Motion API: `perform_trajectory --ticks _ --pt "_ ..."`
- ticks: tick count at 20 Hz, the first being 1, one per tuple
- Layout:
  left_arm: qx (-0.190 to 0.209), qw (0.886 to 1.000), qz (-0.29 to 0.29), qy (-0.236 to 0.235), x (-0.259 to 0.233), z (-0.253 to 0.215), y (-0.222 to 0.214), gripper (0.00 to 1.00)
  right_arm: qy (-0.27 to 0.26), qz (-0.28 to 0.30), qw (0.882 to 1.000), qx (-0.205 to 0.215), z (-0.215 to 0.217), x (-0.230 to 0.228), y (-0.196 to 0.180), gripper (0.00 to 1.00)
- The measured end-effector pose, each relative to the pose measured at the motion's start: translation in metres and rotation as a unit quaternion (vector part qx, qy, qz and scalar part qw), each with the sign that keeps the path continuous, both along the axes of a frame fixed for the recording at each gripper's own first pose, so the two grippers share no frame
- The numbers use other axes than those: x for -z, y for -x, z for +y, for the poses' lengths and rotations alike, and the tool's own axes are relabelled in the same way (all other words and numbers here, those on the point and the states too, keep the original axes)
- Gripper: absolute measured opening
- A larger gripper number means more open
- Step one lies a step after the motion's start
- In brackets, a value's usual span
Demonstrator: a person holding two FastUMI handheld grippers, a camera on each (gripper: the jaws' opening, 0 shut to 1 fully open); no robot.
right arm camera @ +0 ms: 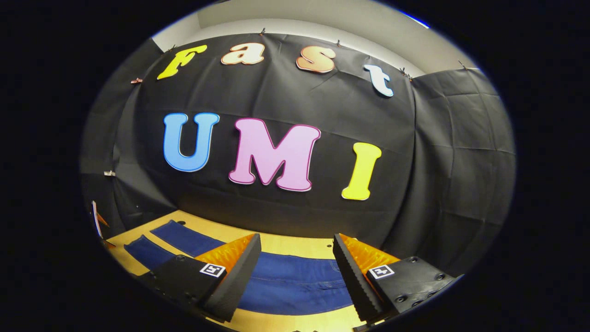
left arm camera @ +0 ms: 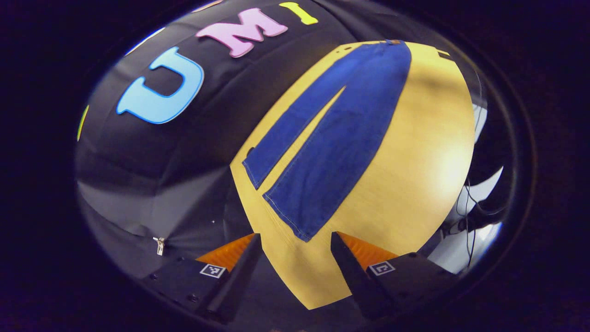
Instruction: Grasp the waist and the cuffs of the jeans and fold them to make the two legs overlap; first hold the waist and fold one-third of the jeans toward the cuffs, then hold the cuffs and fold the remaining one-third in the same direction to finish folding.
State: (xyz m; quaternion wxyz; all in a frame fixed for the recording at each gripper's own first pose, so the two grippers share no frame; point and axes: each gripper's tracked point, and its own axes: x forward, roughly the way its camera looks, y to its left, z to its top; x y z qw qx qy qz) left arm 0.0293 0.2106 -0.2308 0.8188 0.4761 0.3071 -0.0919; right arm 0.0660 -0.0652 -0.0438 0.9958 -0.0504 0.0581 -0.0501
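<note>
Left tool (left arm camera: 296, 240): fingers spread wide, gripping nothing, poised above near end of surface (left arm camera: 428, 152), just short of cuffs (left arm camera: 281, 203). Jeans (left arm camera: 341, 133) lie flat and unfolded beyond it, both legs side by side, slightly splayed, waist (left arm camera: 392, 44) at far end. Right tool (right arm camera: 297, 242): fingers equally wide apart, holding nothing, above waist end of jeans (right arm camera: 295, 281); legs run off to left across surface (right arm camera: 286, 244); booth wall behind.
</note>
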Motion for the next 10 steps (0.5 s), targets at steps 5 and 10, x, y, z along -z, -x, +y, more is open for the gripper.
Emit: perform_trajectory --ticks 5,10 --pt "0.051 0.994 0.057 -0.083 0.041 0.029 -0.044 0.97 0.01 0.054 0.998 0.038 -0.039 0.042 -0.002 0.96" --pt "0.086 0.983 0.114 -0.116 0.062 0.04 -0.076 0.97 0.032 0.079 0.994 0.07 -0.083 0.066 -0.018 0.96"
